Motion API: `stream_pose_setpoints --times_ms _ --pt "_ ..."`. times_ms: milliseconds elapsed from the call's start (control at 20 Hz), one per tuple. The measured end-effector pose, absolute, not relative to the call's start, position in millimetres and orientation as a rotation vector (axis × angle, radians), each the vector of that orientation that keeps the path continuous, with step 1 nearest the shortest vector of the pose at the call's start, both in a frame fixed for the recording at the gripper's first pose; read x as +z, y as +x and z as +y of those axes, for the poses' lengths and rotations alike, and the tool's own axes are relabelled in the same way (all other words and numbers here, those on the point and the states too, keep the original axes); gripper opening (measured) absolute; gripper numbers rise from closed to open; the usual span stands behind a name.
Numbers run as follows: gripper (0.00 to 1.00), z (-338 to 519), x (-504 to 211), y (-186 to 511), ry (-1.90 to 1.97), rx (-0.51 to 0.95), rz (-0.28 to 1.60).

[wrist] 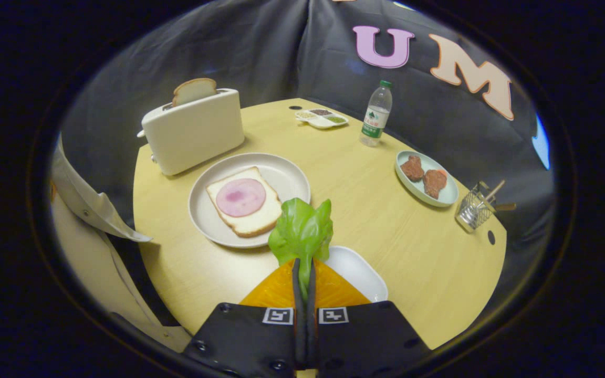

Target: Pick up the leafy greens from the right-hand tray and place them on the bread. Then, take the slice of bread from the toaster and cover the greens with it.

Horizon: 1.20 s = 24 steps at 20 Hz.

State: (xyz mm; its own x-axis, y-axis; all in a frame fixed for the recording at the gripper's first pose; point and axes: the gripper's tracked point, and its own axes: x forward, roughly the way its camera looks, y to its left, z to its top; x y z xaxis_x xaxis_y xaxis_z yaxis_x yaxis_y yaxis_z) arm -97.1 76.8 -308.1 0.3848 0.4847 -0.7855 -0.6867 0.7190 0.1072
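While clamped on the leafy greens point(302, 231), the tongs point(304, 273) just beside the bread point(243, 200).

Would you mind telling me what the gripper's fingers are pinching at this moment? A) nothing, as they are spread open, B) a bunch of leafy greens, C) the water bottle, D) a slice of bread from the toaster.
B: the gripper has its fingers closed on the stem of the leafy greens, which stick up just ahead of them, near the bread topped with a ham slice on the plate.
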Motion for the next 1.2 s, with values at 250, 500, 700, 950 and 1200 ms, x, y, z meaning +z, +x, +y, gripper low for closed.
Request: stream_pose_setpoints --times_ms 250,500,700,950,1200 --pt "0.04 108 -296 -96 -0.26 0.793 0.883" --pt "0.04 142 -290 -94 -0.26 0.846 0.873" --pt "0.04 166 -288 -92 -0.266 0.894 0.868" --pt "0.04 196 -289 -94 -0.264 0.952 0.878" --pt "0.04 217 -298 -96 -0.267 0.996 0.907"
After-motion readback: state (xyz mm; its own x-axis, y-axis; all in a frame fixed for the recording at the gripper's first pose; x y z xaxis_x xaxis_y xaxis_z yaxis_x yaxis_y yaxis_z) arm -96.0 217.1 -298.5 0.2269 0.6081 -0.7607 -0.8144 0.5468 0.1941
